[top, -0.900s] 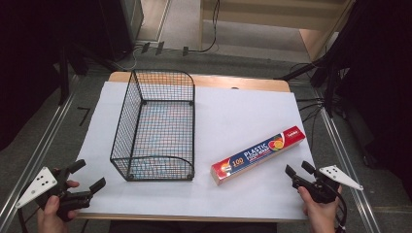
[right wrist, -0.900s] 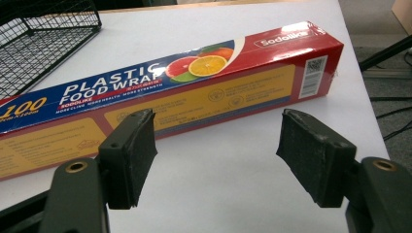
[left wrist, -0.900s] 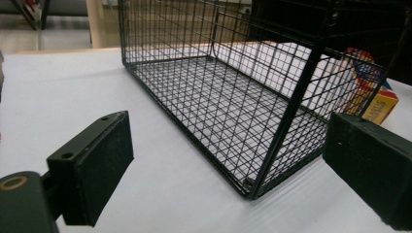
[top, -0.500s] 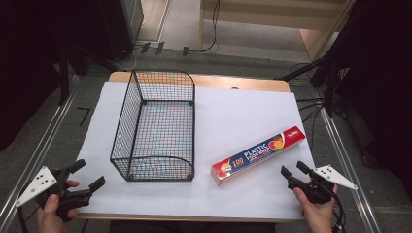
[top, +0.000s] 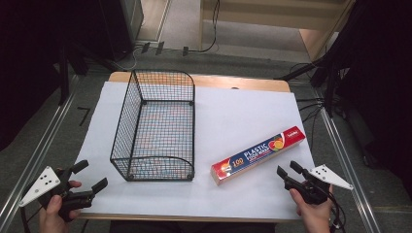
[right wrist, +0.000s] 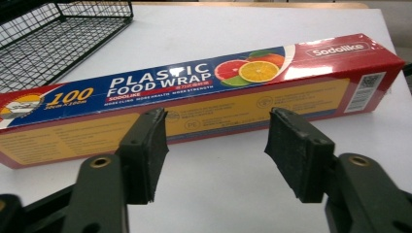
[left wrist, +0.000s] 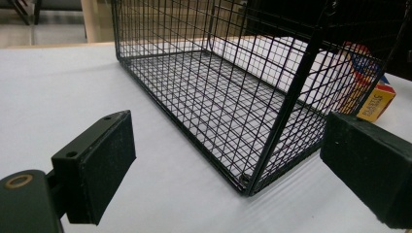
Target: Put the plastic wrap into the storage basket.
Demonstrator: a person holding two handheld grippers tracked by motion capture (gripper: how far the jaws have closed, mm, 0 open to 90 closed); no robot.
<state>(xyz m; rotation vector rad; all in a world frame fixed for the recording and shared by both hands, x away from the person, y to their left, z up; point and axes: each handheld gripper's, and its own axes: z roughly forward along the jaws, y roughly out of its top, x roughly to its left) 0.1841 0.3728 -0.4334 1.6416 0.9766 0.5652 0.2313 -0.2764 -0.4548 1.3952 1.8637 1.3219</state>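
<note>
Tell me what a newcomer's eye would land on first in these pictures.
First the black wire basket, standing empty on the left half of the white table. Next the bright red, blue and yellow plastic food wrap box, lying slantwise to the basket's right, apart from it. Then the open right gripper just short of the box at the near right edge, and the open left gripper at the near left corner.

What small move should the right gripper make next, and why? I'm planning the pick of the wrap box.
Probably ease the right gripper forward until its open jaws straddle the plastic food wrap box, then close. The box lies flat on the table just ahead of the pads, untouched, and the gap looks wide enough for its narrow side.
</note>
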